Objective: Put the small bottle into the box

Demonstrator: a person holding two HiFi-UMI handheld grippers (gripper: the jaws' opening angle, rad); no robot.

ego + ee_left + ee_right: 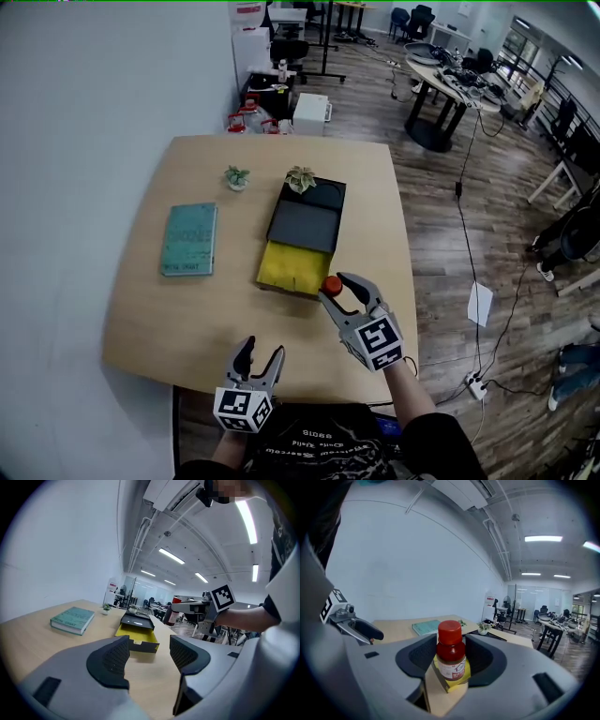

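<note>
small bottle [451, 653] clamped in my right gripper [339, 287] | left gripper [253, 361] agape, empty | box [289, 266] at 11 o'clock, unfilled; placing remains

A white wall [94, 75] runs from 9 to 11 o'clock of the tan table [169, 319]. Wood floor [441, 216] spreads at 3; a cluttered round desk [424, 64] stands at 1. Strip lights [541, 538] glow overhead.

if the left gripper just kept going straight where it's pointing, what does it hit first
Probably the yellow near end of the open box, dead ahead between the open jaws of the left gripper. Tilted slightly down, it might graze the table first; depth is unclear.
</note>
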